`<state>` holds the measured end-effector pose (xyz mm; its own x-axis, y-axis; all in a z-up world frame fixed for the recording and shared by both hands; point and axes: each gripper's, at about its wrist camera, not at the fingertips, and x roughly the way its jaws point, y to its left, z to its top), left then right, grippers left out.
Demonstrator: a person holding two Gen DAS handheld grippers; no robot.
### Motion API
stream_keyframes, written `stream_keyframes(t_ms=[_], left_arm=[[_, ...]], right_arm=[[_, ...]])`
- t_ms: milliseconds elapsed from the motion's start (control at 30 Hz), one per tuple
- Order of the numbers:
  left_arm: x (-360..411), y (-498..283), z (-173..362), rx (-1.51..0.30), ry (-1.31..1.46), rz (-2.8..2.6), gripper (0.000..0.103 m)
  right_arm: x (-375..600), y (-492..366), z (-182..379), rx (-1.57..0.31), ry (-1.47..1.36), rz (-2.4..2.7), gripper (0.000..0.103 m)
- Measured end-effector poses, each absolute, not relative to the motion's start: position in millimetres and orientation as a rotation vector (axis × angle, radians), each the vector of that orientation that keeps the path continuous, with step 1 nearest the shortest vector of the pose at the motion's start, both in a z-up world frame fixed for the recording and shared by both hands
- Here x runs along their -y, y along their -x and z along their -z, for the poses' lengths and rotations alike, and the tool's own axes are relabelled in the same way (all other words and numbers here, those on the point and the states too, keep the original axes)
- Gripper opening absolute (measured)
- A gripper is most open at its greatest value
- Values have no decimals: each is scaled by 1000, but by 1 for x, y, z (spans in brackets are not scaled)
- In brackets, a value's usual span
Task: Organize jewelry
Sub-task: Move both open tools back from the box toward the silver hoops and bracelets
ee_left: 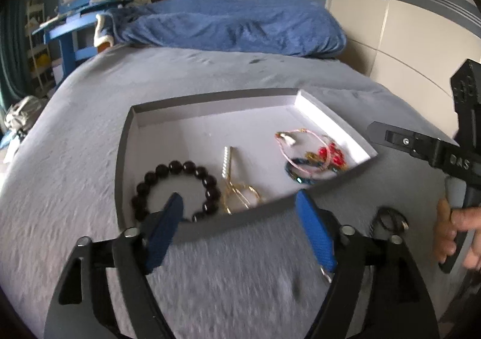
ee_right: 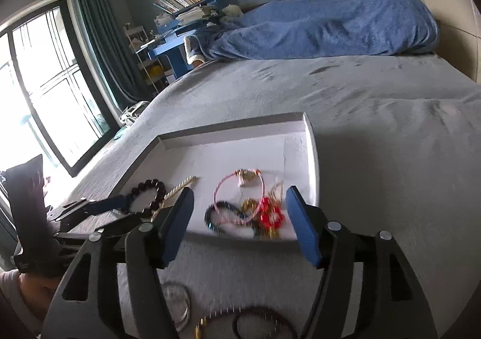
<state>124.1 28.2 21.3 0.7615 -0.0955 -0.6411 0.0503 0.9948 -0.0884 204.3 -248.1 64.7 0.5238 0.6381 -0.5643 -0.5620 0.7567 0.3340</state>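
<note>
A shallow grey tray (ee_left: 210, 98) with a white floor lies on the grey bed. In it are a black bead bracelet (ee_left: 174, 185), a pearl and gold hair clip (ee_left: 233, 179) and a tangle of pink cord, dark beads and red charms (ee_left: 312, 155). My left gripper (ee_left: 240, 203) is open and empty at the tray's near rim. My right gripper (ee_right: 239, 197) is open and empty, hovering over the tray (ee_right: 312, 158) above the pink cord bracelet (ee_right: 237, 200) and red charms (ee_right: 272, 215). The black bead bracelet (ee_right: 147, 194) lies left. The left gripper (ee_right: 120, 203) reaches in there.
Loose jewelry lies on the bed outside the tray: a dark ring (ee_left: 387, 218), a silver bangle (ee_right: 180, 303) and dark cords with a gold piece (ee_right: 258, 321). A blue blanket (ee_left: 240, 26) is heaped at the far end. A blue desk (ee_left: 75, 26) and a window (ee_right: 45, 74) stand left.
</note>
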Motion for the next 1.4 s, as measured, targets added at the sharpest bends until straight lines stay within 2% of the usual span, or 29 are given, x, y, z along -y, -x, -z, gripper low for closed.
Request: stream_keyframes(t_ms=[367, 767, 1267, 1333, 1367, 1400], left_arm=[[-21, -88, -13, -712, 94, 93, 79], [3, -69, -4, -724, 42, 181, 79], [26, -77, 8, -805, -56, 245, 79], [28, -79, 10, -820, -61, 271, 76], [29, -80, 11, -827, -57, 285, 70], [29, -82, 11, -834, -53, 288, 69]], right_arm=[[291, -170, -43, -760, -126, -662, 70], [309, -151, -20, -826, -154, -625, 80], [311, -147, -13, -880, -180, -611, 80], [310, -148, -12, -884, -176, -610, 80], [309, -148, -12, -886, -174, -609, 80], [309, -148, -12, -888, -172, -609, 80]])
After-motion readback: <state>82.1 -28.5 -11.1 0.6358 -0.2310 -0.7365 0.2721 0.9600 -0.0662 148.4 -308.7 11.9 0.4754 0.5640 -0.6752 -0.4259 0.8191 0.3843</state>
